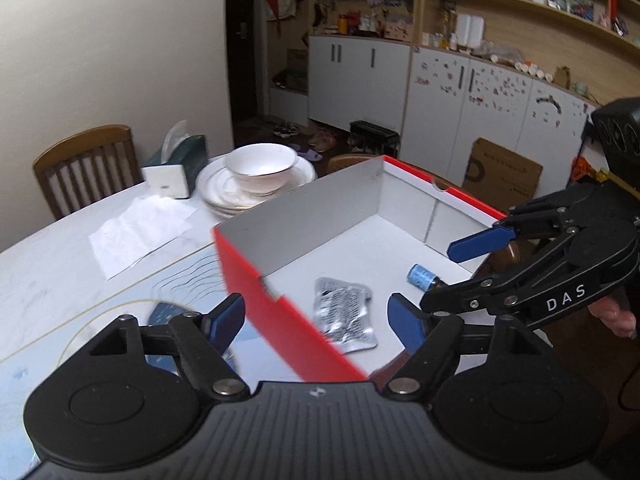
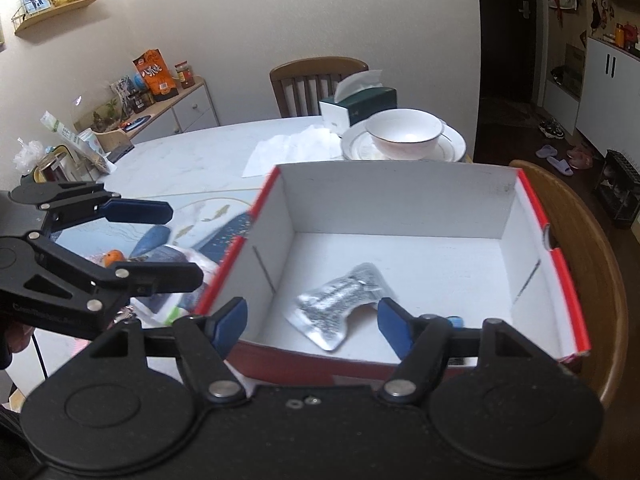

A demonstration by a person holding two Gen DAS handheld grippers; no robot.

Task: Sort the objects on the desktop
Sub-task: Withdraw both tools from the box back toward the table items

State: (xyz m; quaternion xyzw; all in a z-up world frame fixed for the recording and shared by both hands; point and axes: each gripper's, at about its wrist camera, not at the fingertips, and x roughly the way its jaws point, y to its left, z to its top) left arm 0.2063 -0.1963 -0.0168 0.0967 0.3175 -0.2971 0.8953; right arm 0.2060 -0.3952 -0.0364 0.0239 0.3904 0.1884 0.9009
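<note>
A red box with a white inside [image 1: 256,276] [image 2: 532,200] stands on the table. In it lie a silver blister pack [image 1: 347,314] [image 2: 340,306] and a small blue-capped vial [image 1: 420,276], which the right finger mostly hides in the right wrist view [image 2: 456,320]. My left gripper [image 1: 316,320] is open and empty, straddling the box's near red wall; it also shows in the right wrist view [image 2: 176,244]. My right gripper [image 2: 312,322] is open and empty over the box's near edge; it also shows in the left wrist view [image 1: 432,276], above the vial.
A bowl on stacked plates [image 1: 260,170] [image 2: 404,134], a tissue box [image 1: 176,164] [image 2: 360,106] and a white tissue [image 1: 140,228] lie behind the box. Blue packets and a plastic bag [image 2: 172,256] lie left of it. Wooden chairs [image 1: 84,164] [image 2: 592,264] ring the table.
</note>
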